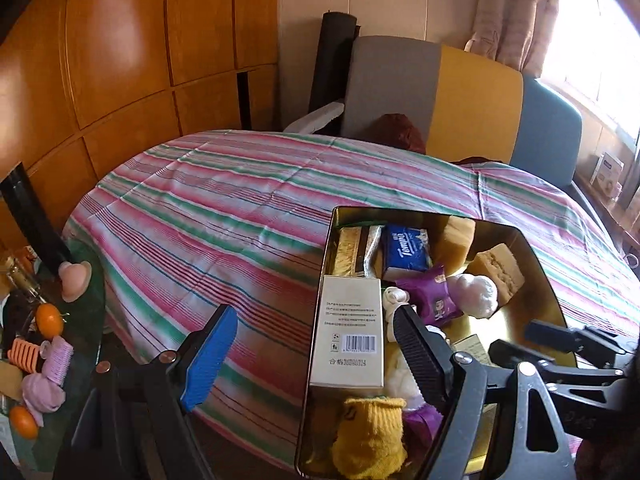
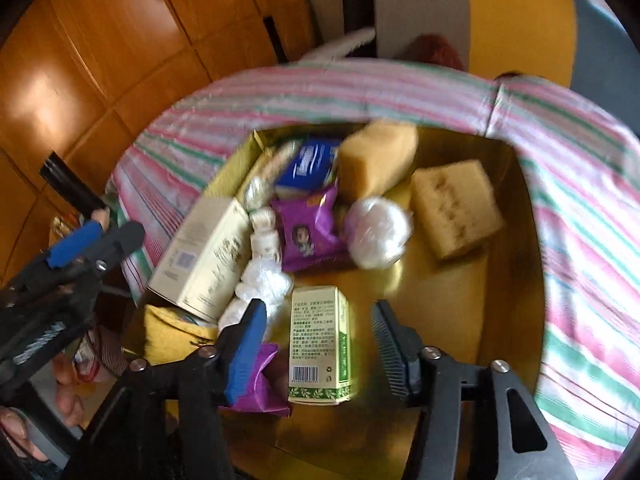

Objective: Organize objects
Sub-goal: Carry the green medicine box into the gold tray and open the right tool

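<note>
A gold tin box (image 1: pixel 332 236) (image 2: pixel 516 208) sits on the striped bed and holds two sponges (image 2: pixel 456 210), a blue tissue pack (image 1: pixel 406 250), a purple packet (image 2: pixel 310 228), a white boxed item (image 1: pixel 348 332) and a yellow sock (image 1: pixel 372 436). My right gripper (image 2: pixel 320 344) is open above the box, with a small green and white box (image 2: pixel 320 344) lying on the box floor between its fingers. My left gripper (image 1: pixel 312 352) is open at the box's left wall; it also shows in the right wrist view (image 2: pixel 96 236).
A green side table (image 1: pixel 86 320) at the left carries oranges (image 1: pixel 49 320), hair rollers and pink items. Wooden wardrobe doors (image 1: pixel 120 60) stand behind. A grey, yellow and blue headboard (image 1: pixel 472 100) lies beyond the bed (image 1: pixel 224 200).
</note>
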`<action>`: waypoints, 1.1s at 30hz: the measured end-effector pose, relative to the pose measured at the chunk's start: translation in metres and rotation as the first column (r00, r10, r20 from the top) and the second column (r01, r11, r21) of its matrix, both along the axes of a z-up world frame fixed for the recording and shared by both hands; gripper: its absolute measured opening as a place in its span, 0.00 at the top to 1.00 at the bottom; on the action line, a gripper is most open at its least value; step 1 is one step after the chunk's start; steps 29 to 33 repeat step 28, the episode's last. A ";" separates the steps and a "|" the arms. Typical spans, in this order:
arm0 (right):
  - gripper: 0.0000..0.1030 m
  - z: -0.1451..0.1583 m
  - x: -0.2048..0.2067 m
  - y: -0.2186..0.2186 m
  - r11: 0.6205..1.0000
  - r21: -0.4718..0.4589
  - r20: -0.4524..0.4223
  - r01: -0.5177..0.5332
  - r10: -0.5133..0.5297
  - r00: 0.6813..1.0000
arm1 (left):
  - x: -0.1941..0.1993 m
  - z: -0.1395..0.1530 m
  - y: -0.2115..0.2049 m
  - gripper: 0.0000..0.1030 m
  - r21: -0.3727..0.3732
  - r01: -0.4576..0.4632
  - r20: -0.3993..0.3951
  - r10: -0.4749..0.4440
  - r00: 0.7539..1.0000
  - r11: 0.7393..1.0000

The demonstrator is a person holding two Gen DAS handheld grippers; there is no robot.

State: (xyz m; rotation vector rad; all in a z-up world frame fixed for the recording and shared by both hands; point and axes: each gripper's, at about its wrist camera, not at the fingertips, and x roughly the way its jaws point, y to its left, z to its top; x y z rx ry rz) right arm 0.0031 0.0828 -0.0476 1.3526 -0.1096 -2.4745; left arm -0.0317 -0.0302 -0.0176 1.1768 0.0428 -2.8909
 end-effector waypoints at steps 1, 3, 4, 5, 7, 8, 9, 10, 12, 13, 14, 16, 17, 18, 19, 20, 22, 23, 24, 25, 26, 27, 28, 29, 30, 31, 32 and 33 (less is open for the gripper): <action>0.42 0.005 0.004 0.001 1.000 0.003 -0.024 0.012 -0.012 1.000 | 0.004 0.003 0.001 0.21 -0.007 0.003 -0.010 -0.003 1.000 1.000; 0.35 0.014 0.013 0.004 0.999 0.012 -0.079 0.039 -0.038 0.996 | 0.010 0.008 0.003 0.22 -0.018 0.005 -0.032 -0.006 0.999 1.000; 0.35 0.018 0.019 0.005 0.998 0.018 -0.109 0.052 -0.050 0.993 | 0.014 0.011 0.004 0.23 -0.018 0.009 -0.045 -0.009 0.999 1.000; 0.34 0.021 0.023 0.003 0.998 0.026 -0.130 0.061 -0.057 0.990 | 0.017 0.012 0.005 0.25 -0.017 0.011 -0.054 -0.012 0.998 1.000; 0.33 0.025 0.033 0.003 0.995 0.038 -0.176 0.087 -0.079 0.981 | 0.022 0.015 0.008 0.27 -0.018 0.017 -0.062 -0.018 0.998 1.000; 0.32 0.028 0.037 0.005 0.994 0.039 -0.193 0.100 -0.090 0.977 | 0.024 0.016 0.010 0.28 -0.019 0.021 -0.065 -0.022 0.998 1.000; 0.31 0.029 0.040 0.005 0.993 0.039 -0.205 0.111 -0.101 0.973 | 0.026 0.016 0.012 0.29 -0.020 0.024 -0.067 -0.026 0.997 1.000; 0.30 0.031 0.044 0.006 0.991 0.037 -0.221 0.129 -0.118 0.968 | 0.029 0.016 0.014 0.30 -0.024 0.030 -0.070 -0.032 0.997 0.999; 0.29 0.035 0.051 0.010 0.987 0.033 -0.245 0.157 -0.144 0.959 | 0.033 0.015 0.020 0.31 -0.051 0.039 -0.076 -0.043 0.996 0.998; 0.29 0.036 0.054 0.012 0.985 0.033 -0.257 0.169 -0.155 0.954 | 0.034 0.015 0.022 0.31 -0.058 0.044 -0.077 -0.048 0.996 0.997; 0.28 0.038 0.055 0.013 0.984 0.033 -0.263 0.177 -0.162 0.951 | 0.035 0.014 0.024 0.34 -0.059 0.050 -0.076 -0.054 0.996 0.997; 0.27 0.039 0.058 0.016 0.983 0.030 -0.265 0.182 -0.168 0.949 | 0.037 0.013 0.026 0.36 -0.060 0.059 -0.066 -0.063 0.996 0.996; 0.26 0.039 0.059 0.017 0.982 0.030 -0.267 0.184 -0.170 0.949 | 0.038 0.012 0.027 0.36 -0.066 0.061 -0.069 -0.066 0.995 0.996; 0.26 0.039 0.059 0.017 0.982 0.031 -0.270 0.187 -0.172 0.947 | 0.040 0.012 0.028 0.38 -0.072 0.062 -0.077 -0.068 0.995 0.995; 0.26 0.039 0.059 0.017 0.981 0.031 -0.270 0.190 -0.175 0.947 | 0.042 0.013 0.030 0.41 -0.084 0.061 -0.092 -0.068 0.993 0.995; 0.26 0.038 0.059 0.017 0.981 0.030 -0.270 0.191 -0.176 0.947 | 0.044 0.013 0.030 0.45 -0.095 0.057 -0.104 -0.067 0.992 0.994; 0.25 0.037 0.060 0.016 0.981 0.034 -0.268 0.192 -0.176 0.947 | 0.046 0.014 0.031 0.47 -0.116 0.051 -0.130 -0.066 0.989 0.992; 0.25 0.035 0.060 0.015 0.981 0.035 -0.266 0.191 -0.175 0.948 | 0.047 0.015 0.031 0.48 -0.118 0.050 -0.138 -0.066 0.988 0.992; 0.25 0.034 0.060 0.014 0.982 0.036 -0.262 0.187 -0.171 0.950 | 0.047 0.016 0.030 0.48 -0.115 0.050 -0.141 -0.067 0.988 0.992; 0.25 0.033 0.060 0.014 0.982 0.039 -0.259 0.185 -0.169 0.951 | 0.047 0.016 0.030 0.48 -0.116 0.051 -0.142 -0.068 0.987 0.992; 0.25 0.032 0.060 0.013 0.982 0.040 -0.259 0.186 -0.170 0.951 | 0.047 0.016 0.030 0.48 -0.119 0.050 -0.142 -0.067 0.988 0.992; 0.25 0.032 0.060 0.013 0.982 0.041 -0.259 0.185 -0.169 0.951 | 0.045 0.015 0.030 0.48 -0.117 0.048 -0.137 -0.064 0.988 0.992; 0.25 0.031 0.060 0.012 0.982 0.042 -0.258 0.184 -0.167 0.952 | 0.044 0.015 0.029 0.48 -0.110 0.049 -0.128 -0.063 0.990 0.993; 0.25 0.031 0.060 0.012 0.982 0.042 -0.258 0.184 -0.167 0.952 | 0.044 0.015 0.029 0.48 -0.110 0.049 -0.128 -0.063 0.990 0.993; 0.25 0.031 0.060 0.012 0.982 0.042 -0.258 0.184 -0.167 0.952 | 0.044 0.015 0.029 0.48 -0.110 0.049 -0.128 -0.063 0.990 0.993; 0.25 0.031 0.060 0.012 0.982 0.042 -0.258 0.184 -0.167 0.952 | 0.044 0.015 0.029 0.48 -0.110 0.049 -0.128 -0.063 0.990 0.993; 0.25 0.031 0.060 0.012 0.982 0.042 -0.258 0.184 -0.167 0.952 | 0.044 0.015 0.029 0.48 -0.110 0.049 -0.128 -0.063 0.990 0.993; 0.25 0.031 0.060 0.012 0.982 0.042 -0.258 0.184 -0.167 0.952 | 0.044 0.015 0.029 0.48 -0.110 0.049 -0.128 -0.063 0.990 0.993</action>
